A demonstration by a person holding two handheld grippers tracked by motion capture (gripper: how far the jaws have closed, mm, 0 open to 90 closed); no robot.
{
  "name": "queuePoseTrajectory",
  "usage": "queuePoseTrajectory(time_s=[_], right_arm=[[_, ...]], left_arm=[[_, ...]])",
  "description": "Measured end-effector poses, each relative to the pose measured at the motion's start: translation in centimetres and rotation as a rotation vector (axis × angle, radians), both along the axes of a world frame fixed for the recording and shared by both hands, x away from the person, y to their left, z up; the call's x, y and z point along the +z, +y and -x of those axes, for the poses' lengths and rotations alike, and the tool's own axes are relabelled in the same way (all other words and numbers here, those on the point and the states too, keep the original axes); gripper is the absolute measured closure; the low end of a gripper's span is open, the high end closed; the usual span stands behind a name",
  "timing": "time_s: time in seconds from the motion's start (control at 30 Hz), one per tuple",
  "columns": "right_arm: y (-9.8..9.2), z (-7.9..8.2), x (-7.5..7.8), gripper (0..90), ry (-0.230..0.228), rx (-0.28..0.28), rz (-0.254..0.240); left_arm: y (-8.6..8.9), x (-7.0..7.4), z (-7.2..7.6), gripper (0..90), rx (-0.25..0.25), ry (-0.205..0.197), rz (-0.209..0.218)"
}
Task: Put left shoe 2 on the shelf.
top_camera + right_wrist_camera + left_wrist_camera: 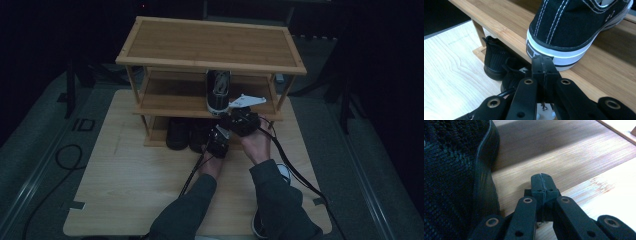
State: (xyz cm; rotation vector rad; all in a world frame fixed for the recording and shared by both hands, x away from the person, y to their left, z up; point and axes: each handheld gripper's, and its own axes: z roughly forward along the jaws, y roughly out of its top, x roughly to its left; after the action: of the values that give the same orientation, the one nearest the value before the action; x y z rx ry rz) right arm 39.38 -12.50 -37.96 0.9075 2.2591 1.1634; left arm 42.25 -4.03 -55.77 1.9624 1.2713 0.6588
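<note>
— High view first: what do you have on your screen?

— I see a bamboo shoe rack (210,45) standing on the light wooden tabletop (125,185). A black canvas sneaker with a white sole (218,91) sits on the rack's middle shelf (170,102), heel toward me. A pair of black knit shoes (177,134) stands on the bottom shelf.

— Where are your claws?

— Both are low in front of the rack. My right claw (543,65) hangs just at the front edge of the middle shelf, right behind the sneaker's heel (554,53). I cannot tell whether it touches the heel. Its jaws are pressed together with nothing between them.

— And the left one?

— My left claw (542,184) is down at the bottom shelf (554,160), just beside the nearer black knit shoe (451,177), which is at its left in the left gripper view. Its jaws are together too, empty, apart from the shoe's rubber edge.

— Anything between the two hands?

— From above, they are close together, the left hand (212,162) slightly lower than the right hand (257,142).
</note>
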Motion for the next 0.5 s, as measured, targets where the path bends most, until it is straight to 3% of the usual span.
queuePoseTrajectory(time_s=[0.5], right_arm=[[-1.0,1.8,1.0,80.1,-0.004,0.0,0.005]], left_arm=[[0.1,0.0,0.0,90.0,0.001,0.005,0.013]])
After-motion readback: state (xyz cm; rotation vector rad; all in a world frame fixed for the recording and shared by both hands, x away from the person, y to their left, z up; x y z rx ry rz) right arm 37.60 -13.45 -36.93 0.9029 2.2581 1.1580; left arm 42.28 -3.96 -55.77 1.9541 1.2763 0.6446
